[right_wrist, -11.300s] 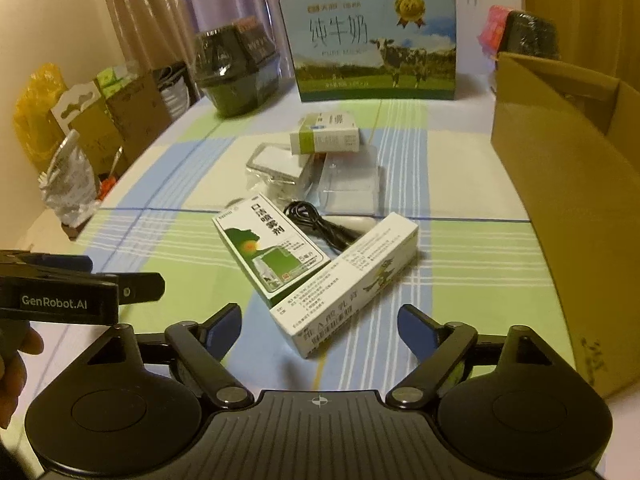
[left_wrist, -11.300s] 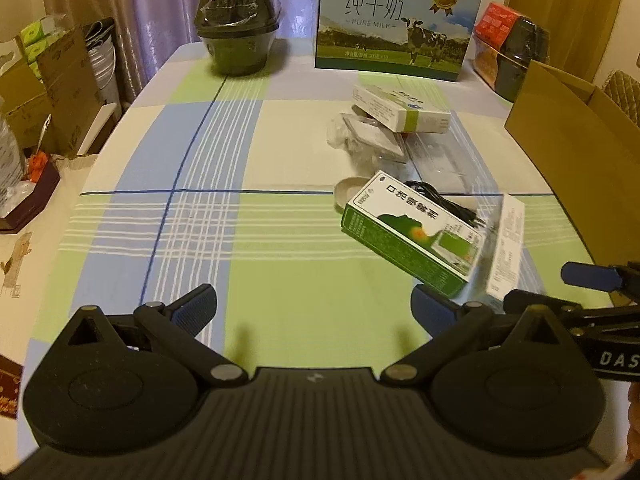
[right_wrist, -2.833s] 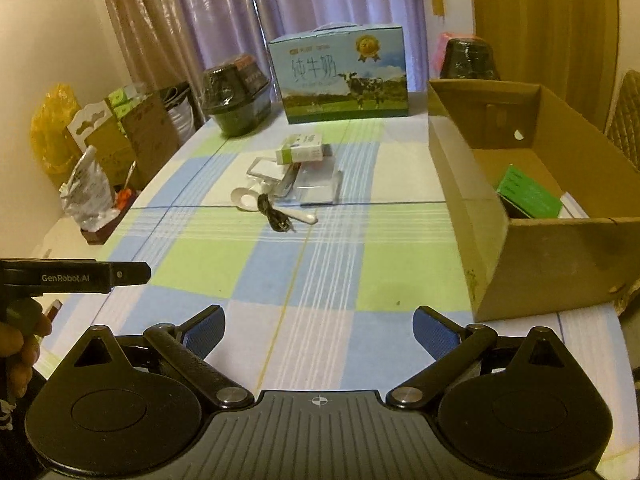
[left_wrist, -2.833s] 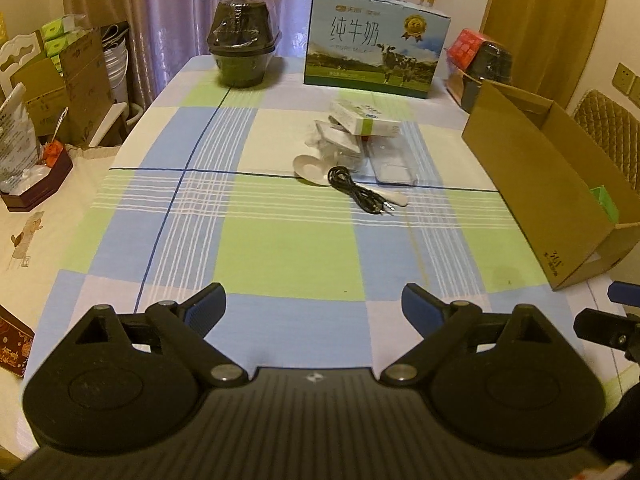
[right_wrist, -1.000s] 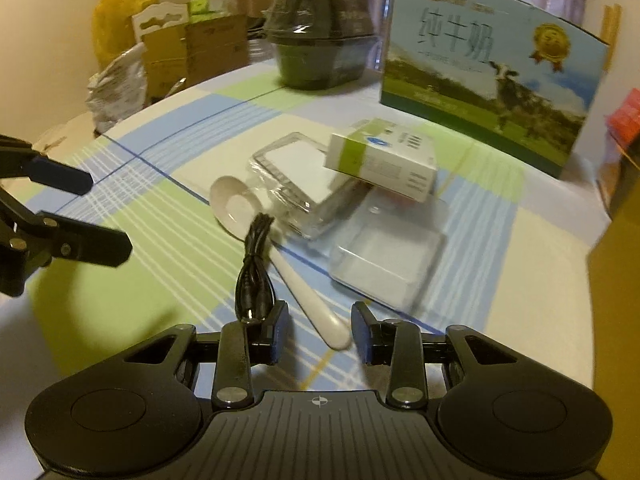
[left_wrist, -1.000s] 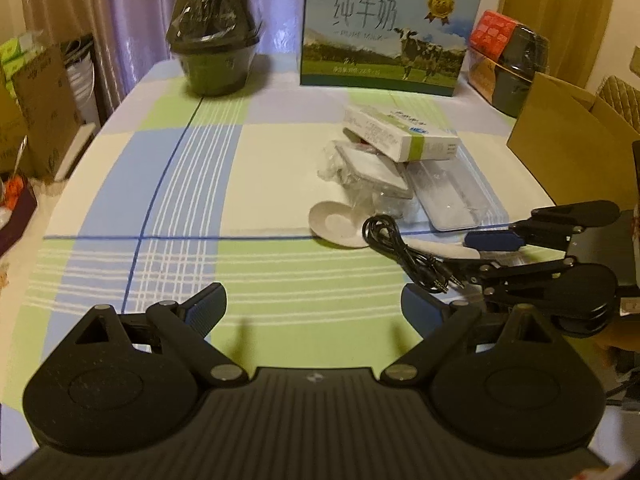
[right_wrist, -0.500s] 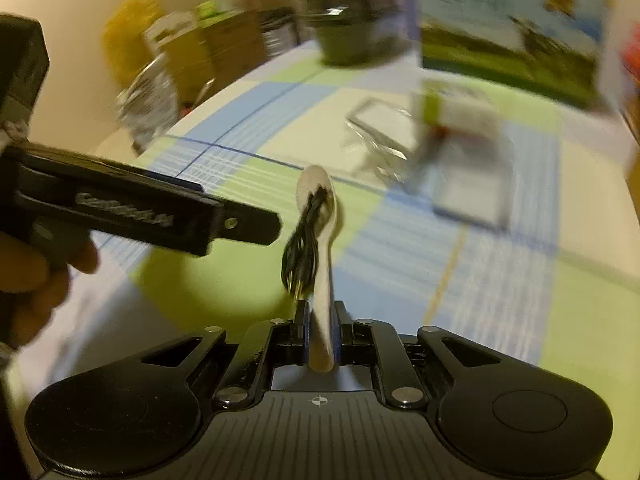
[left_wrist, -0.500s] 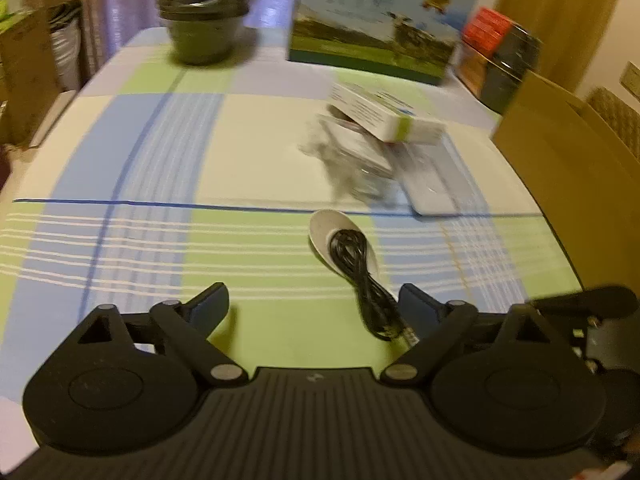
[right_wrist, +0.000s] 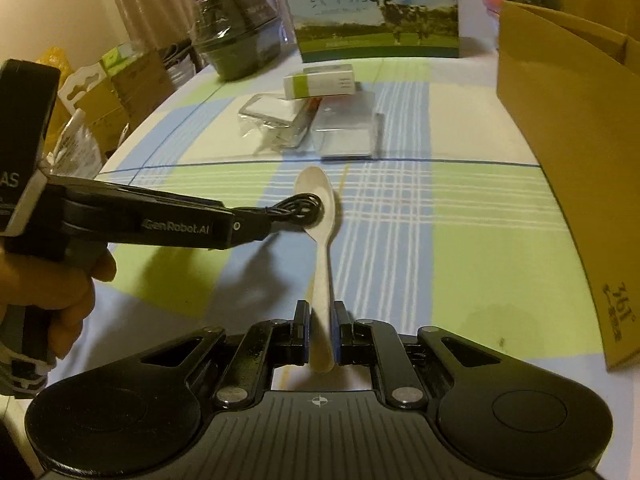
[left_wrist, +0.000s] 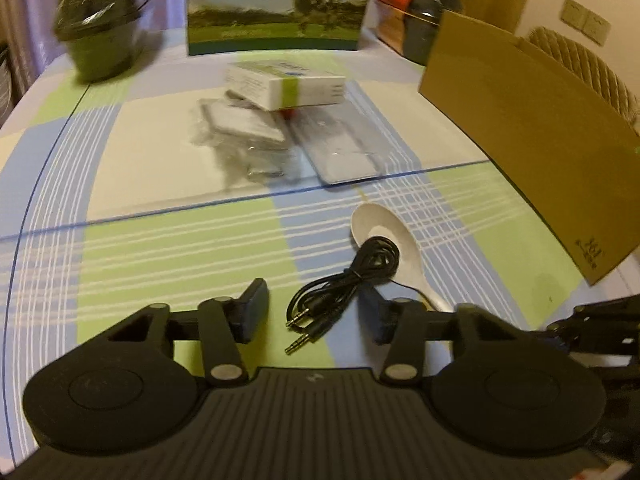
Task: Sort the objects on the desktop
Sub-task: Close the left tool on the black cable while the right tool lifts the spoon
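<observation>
A white spoon [right_wrist: 320, 248] lies lengthwise on the checked tablecloth, and my right gripper [right_wrist: 322, 332] is shut on its handle end. A coiled black audio cable [left_wrist: 344, 284] rests partly on the spoon's bowl [left_wrist: 380, 228], its loop [right_wrist: 300, 208] against the bowl. My left gripper [left_wrist: 318, 314] is open, its fingers standing either side of the cable's plug end. In the right wrist view the left gripper [right_wrist: 256, 226] reaches in from the left, held by a hand [right_wrist: 68, 280]. The right gripper [left_wrist: 592, 328] shows at the right edge of the left wrist view.
A cardboard box [right_wrist: 568, 120] stands open along the right side. Behind the spoon lie a white-green carton [left_wrist: 288, 84], a plastic-wrapped item [left_wrist: 240, 124] and a clear case [left_wrist: 340, 148]. A milk gift box [right_wrist: 376, 8] and dark bowls [right_wrist: 236, 48] stand at the far edge.
My left gripper's fingers have drawn closer together around the cable and moved up to it. The right gripper stays shut on the spoon handle; spoon and cable have shifted slightly right.
</observation>
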Demonstrator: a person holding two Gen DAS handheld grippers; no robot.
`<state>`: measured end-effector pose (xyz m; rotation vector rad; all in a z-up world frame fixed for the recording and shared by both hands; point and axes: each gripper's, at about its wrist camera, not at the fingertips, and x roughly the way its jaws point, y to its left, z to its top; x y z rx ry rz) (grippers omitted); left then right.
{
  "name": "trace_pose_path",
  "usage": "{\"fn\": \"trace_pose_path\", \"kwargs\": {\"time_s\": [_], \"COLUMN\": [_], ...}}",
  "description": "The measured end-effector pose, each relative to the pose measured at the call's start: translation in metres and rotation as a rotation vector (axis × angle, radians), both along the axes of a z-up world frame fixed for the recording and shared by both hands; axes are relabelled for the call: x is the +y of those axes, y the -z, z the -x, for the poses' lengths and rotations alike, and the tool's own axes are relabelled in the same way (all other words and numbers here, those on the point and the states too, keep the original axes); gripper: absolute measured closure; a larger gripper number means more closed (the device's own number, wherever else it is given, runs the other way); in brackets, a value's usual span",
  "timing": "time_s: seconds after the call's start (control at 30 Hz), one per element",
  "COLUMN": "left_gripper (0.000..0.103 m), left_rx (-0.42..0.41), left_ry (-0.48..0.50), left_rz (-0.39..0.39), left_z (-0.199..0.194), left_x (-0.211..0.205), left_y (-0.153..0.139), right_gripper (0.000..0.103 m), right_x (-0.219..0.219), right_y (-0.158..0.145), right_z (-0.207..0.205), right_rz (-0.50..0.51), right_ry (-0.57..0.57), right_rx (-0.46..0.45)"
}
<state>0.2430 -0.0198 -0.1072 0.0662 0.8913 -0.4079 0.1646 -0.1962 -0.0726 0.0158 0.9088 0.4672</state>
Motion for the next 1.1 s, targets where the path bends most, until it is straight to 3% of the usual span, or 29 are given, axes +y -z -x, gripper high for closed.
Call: {"fn": "trace_pose_path", "kwargs": {"time_s": [0.17, 0.47, 0.5, 0.53, 0.57, 0.6, 0.63, 0.8, 1.03, 1.1], "left_gripper": [0.08, 0.08, 0.078, 0.073, 0.057, 0.049, 0.049, 0.049, 0.052, 0.062], "left_rx": [0.003, 0.032, 0.032, 0.027, 0.021, 0.005, -0.008, -0.057, -0.061, -0.044], "left_ry": [0.033, -0.031, -0.034, -0.039, -0.041, -0.042, -0.041, 0.024, 0.114, 0.12], "left_rz": [-0.017, -0.052, -0.049, -0.05, -0.051, -0.048, -0.045, -0.08, -0.154, -0.16], "left_z": [0.005, 0.034, 0.036, 0.036, 0.035, 0.035, 0.035, 0.029, 0.025, 0.022], "left_x": [-0.003, 0.028, 0.031, 0.033, 0.033, 0.034, 0.033, 0.021, 0.006, 0.005], "left_y": [-0.001, -0.011, -0.013, -0.014, -0.015, -0.017, -0.018, -0.017, -0.007, -0.004], "right_gripper": [0.096, 0.094, 0.09, 0.079, 0.07, 0.052, 0.047, 0.046, 0.046, 0.045], "right_x": [-0.014, -0.028, -0.028, -0.027, -0.027, -0.027, -0.026, -0.021, -0.018, -0.018], "right_y": [0.001, -0.002, -0.003, -0.003, -0.003, -0.004, -0.005, 0.0, 0.004, 0.005], "right_z": [0.007, 0.026, 0.027, 0.025, 0.023, 0.021, 0.017, -0.001, -0.016, -0.017], "right_rz": [0.031, 0.029, 0.035, 0.04, 0.04, 0.037, 0.038, 0.057, 0.053, 0.054], "right_ry": [0.051, 0.054, 0.048, 0.048, 0.051, 0.052, 0.048, 0.044, 0.055, 0.055], "right_rx": [-0.025, -0.02, -0.029, -0.041, -0.052, -0.068, -0.081, -0.104, -0.119, -0.121]}}
